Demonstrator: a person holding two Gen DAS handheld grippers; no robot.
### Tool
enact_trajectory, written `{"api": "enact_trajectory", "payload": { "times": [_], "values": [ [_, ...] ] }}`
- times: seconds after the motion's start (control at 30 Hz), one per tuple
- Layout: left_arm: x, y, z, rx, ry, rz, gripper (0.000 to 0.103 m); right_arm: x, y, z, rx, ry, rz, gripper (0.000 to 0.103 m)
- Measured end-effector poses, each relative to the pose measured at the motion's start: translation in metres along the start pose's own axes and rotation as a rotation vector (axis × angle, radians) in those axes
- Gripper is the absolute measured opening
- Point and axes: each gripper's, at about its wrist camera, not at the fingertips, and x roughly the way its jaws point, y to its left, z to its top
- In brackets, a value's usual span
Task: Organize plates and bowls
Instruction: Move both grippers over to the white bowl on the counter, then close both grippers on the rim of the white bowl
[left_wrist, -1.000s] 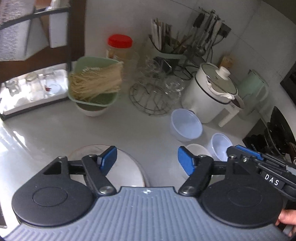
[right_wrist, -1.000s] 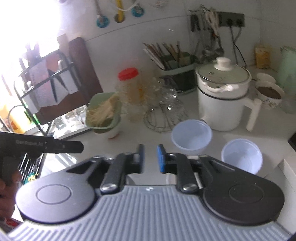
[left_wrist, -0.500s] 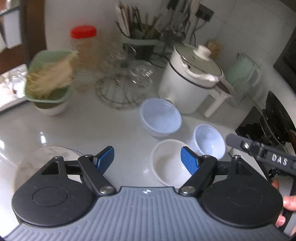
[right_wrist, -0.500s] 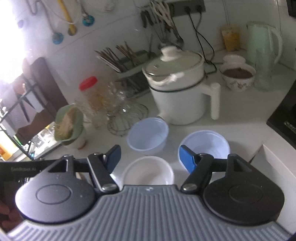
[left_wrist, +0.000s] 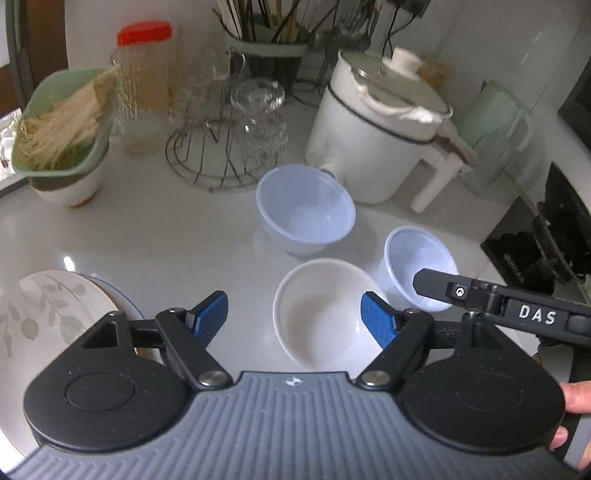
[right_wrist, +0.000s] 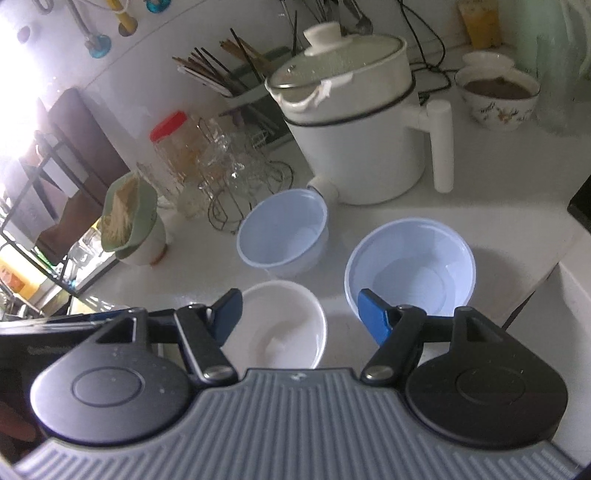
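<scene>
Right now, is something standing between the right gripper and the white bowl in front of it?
Nothing visible does. The right gripper is open, and the white bowl sits empty on the counter just beyond its fingertips. The two blue bowls stand farther back, off that path.

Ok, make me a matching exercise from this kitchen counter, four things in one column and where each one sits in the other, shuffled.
Things:
1. plain white bowl
2. leaf-patterned plate
3. red-lidded clear jar
4. white lidded cooking pot

Places:
A. behind the larger pale blue bowl, side handle sticking out
B. nearest the open left gripper, between two pale blue bowls
C. beside the green noodle basket
D. far left counter edge

Pairs: 1-B, 2-D, 3-C, 4-A
</scene>
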Motion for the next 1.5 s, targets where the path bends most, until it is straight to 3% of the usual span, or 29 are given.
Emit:
{"api": "enact_trajectory", "payload": {
  "times": [0.13,0.2,0.4,0.6,0.83,0.93,0.97,1.07,1.2,1.5],
  "values": [
    [0.018,0.0,-0.003,-0.027,0.04,-0.026,0.082,0.015,-0.012,-0.002,0.043,0.07,0.048,0.071],
    [0.024,-0.003,-0.006,-0.002,0.043,0.004,0.082,0.025,-0.014,-0.005,0.05,0.11,0.076,0.069],
    [0.04,0.0,-0.013,-0.013,0.075,0.027,0.077,0.043,-0.012,-0.018,0.039,0.175,0.071,0.057],
    [0.052,0.006,-0.02,-0.063,0.102,0.026,0.058,0.05,-0.016,-0.023,0.055,0.179,0.038,0.039],
    [0.057,0.009,-0.022,-0.103,0.088,0.011,0.033,0.053,-0.021,-0.027,0.062,0.192,0.051,0.033],
    [0.058,0.009,-0.024,-0.118,0.086,-0.001,0.028,0.056,-0.02,-0.028,0.056,0.207,0.055,0.024],
    [0.059,0.01,-0.025,-0.128,0.089,-0.007,0.027,0.057,-0.02,-0.027,0.059,0.211,0.054,0.02],
    [0.057,0.017,-0.025,-0.212,0.097,-0.04,0.027,0.058,-0.015,-0.027,0.03,0.209,0.034,0.02],
    [0.045,0.024,-0.024,-0.228,0.068,-0.042,0.027,0.058,-0.011,-0.027,0.028,0.214,0.057,0.018],
    [0.026,0.044,-0.024,-0.231,0.022,0.033,0.027,0.066,0.019,-0.023,-0.055,0.206,0.124,0.018]
  ]
}}
